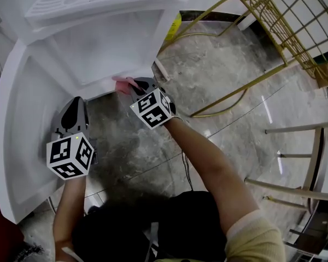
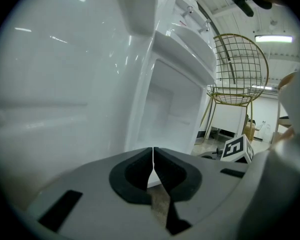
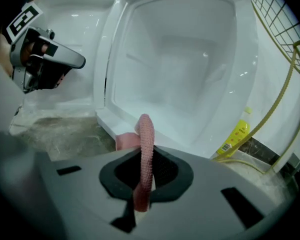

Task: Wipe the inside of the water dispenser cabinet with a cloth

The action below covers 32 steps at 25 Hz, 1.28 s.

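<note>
The right hand-held gripper (image 3: pixel 145 176), clamped on the pink cloth (image 3: pixel 145 139), reaches the cabinet (image 3: pixel 190 64) sill just ahead, seemingly touching it. The wipe is starting, and next comes an inward sweep. The left hand-held gripper (image 2: pixel 153 166) is closed on nothing.

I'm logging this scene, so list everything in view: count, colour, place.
water dispenser cabinet: one, white, top centre, standing open
cabinet door: one, white, swung open at the left
cloth: one, pink, at the cabinet's lower front edge
bottle: one, yellow, beside the cabinet's right side
wire chair: one, gold, upper right
floor: one, mottled grey, under everything
marker cubes: two, black and white, one on each gripper
left tongs: one, grey with black pads, shut and empty, near the door
right tongs: one, same colours, shut on the cloth
arms: two, bottom of the head view
</note>
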Motion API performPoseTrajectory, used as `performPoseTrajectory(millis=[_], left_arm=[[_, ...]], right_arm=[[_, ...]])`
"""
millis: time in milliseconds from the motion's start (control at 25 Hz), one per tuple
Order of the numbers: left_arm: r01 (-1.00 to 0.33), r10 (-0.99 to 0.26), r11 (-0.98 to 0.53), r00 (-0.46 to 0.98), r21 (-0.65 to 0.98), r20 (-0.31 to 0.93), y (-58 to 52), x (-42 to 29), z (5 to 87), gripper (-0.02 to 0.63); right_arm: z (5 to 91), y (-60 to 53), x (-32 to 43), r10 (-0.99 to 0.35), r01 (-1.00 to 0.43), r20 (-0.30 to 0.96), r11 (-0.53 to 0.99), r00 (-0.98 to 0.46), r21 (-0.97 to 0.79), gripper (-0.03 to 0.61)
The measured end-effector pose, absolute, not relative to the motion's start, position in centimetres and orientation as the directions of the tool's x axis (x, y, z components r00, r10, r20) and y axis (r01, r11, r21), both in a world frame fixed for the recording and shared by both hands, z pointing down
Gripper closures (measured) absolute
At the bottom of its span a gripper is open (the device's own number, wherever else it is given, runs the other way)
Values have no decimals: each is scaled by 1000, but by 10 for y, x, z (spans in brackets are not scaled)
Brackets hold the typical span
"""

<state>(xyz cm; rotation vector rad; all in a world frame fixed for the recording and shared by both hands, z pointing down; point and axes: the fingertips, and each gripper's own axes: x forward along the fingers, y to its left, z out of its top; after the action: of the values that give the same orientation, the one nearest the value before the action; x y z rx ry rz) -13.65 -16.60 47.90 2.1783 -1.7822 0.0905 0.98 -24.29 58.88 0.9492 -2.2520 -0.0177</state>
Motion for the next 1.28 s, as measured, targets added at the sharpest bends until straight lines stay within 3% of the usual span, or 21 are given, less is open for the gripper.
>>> performPoseTrajectory(millis=[640,1280], left_arm=[[-967,-943,-179,221,181,249,-165,-133,475,598],[-968,-941,-186,225,171,251,-163,-132,470,598]], right_arm=[[597,-264,75,-731,-749,618,575,-290,329,551],[592,-269,116,-765,-781,628,476,-141,404,551]])
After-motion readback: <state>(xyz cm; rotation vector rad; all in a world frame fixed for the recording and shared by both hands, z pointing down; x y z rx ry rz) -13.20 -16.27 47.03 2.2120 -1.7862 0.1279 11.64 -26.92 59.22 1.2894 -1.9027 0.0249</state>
